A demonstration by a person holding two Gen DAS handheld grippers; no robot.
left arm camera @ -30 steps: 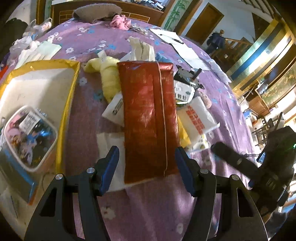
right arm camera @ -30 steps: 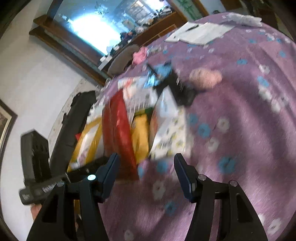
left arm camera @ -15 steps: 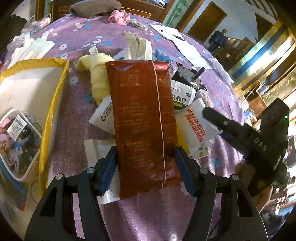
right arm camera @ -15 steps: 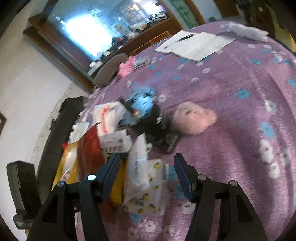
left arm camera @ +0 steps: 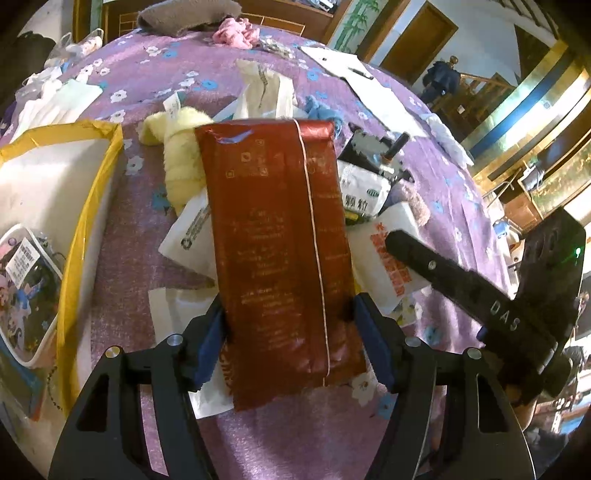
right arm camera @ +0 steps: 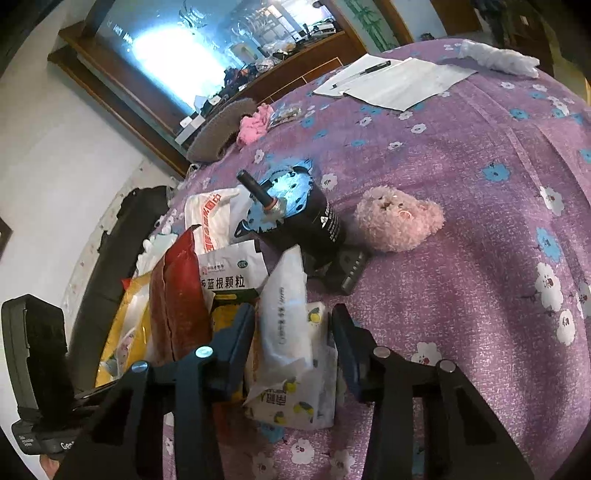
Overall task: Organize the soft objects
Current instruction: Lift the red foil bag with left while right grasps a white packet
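On the round table under the purple flowered cloth [right arm camera: 480, 221], most of the sorting is still waiting to be done. A loose heap of packets is lying in the middle, and only the yellow-rimmed box [left arm camera: 92, 206] at the left is holding anything: a clear pouch of small colourful bits.

The left gripper [left arm camera: 291, 343] is straddling the long red packet [left arm camera: 277, 240], its blue pads sitting right against both edges; I am reading that as a pinch, though the glossy foil is not buckling. The packet is flat, crinkly and stiff-looking, resting on top of white paper sachets.

The right gripper [right arm camera: 295, 343] has just been closing, its jaws standing half spread around an upright white plastic packet [right arm camera: 284, 314] and the lemon-printed tissue pack [right arm camera: 295, 395] beneath. The pads are looking just clear of both, so nothing is gripped yet.

Farther off, a fuzzy pink bear head [right arm camera: 399, 225], a fluffy yellow towel [left arm camera: 181, 162] and a pink knitted bundle [left arm camera: 236, 31] are lying untouched, with a hard black motor [right arm camera: 295, 218] sitting among them.
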